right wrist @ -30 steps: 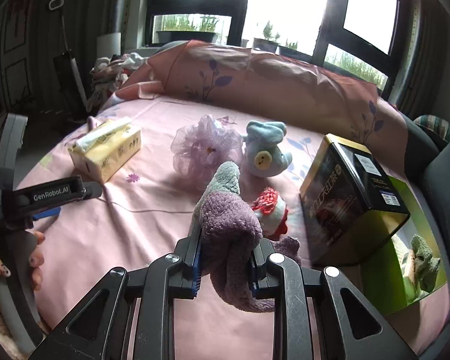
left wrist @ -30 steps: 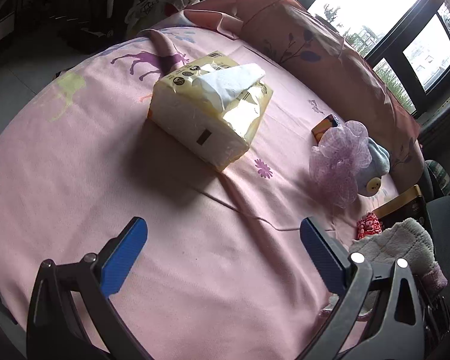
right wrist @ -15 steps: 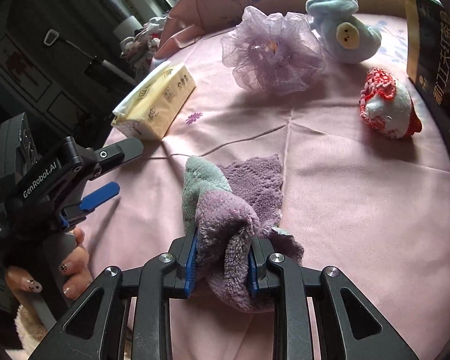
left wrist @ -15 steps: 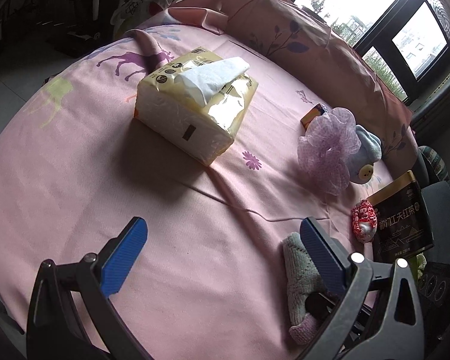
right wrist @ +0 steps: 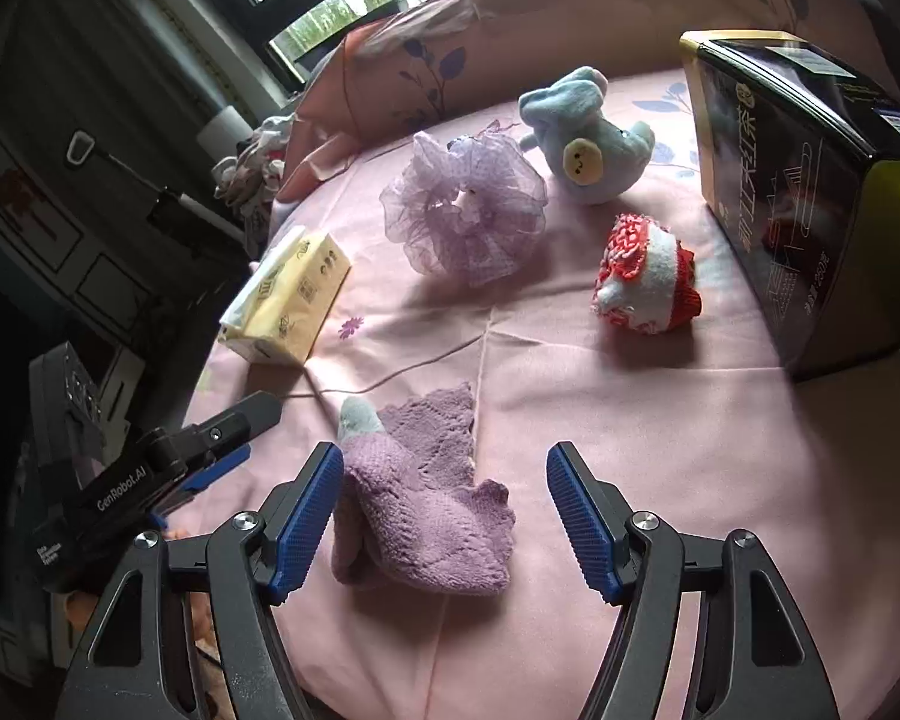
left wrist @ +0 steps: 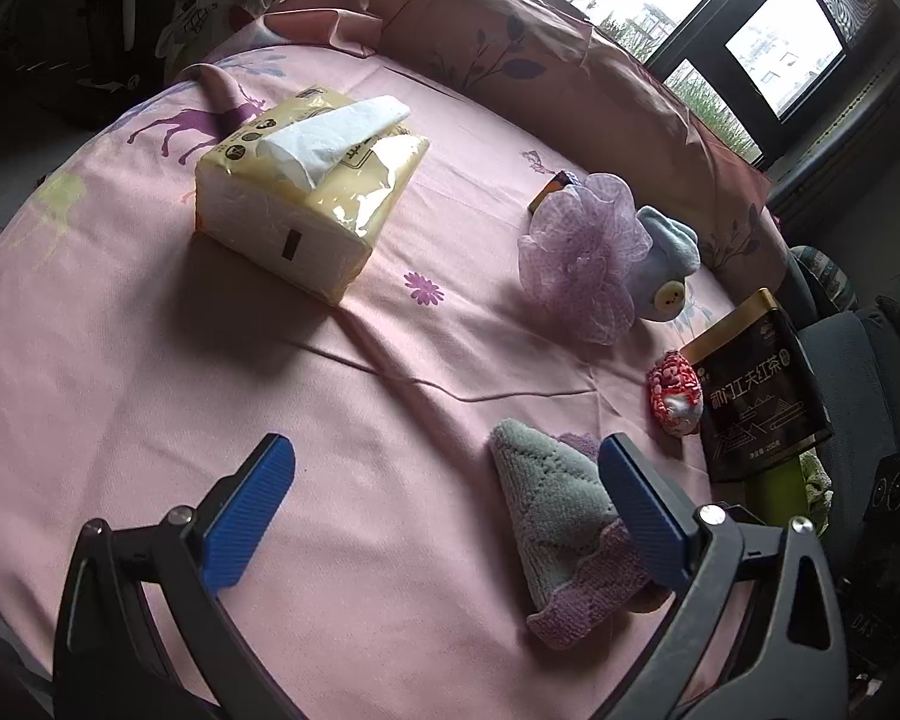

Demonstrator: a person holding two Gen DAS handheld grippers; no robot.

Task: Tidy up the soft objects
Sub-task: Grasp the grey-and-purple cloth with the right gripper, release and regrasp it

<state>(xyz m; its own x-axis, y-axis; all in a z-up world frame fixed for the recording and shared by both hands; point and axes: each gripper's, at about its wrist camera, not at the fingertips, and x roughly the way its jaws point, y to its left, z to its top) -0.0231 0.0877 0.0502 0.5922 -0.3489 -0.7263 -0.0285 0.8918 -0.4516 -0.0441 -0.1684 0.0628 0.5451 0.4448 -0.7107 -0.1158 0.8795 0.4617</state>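
Daylight entering through blown-out black-framed windows (left wrist: 810,42); soft shadows falling toward camera on pink bedsheet (left wrist: 150,360); fisheye edges bending, darkening.

My left wrist view looks low across pink bedsheet (left wrist: 150,360) toward window; right faces same; both share towel (left wrist: 561,510) (right wrist: 426,504).

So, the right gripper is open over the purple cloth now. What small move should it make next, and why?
Probably lift the right gripper straight back and up. Its jaws stand wide apart and the purple cloth lies crumpled on the pink sheet, only brushing the left pad, so it looks released. The left gripper is open too, beside the cloth.
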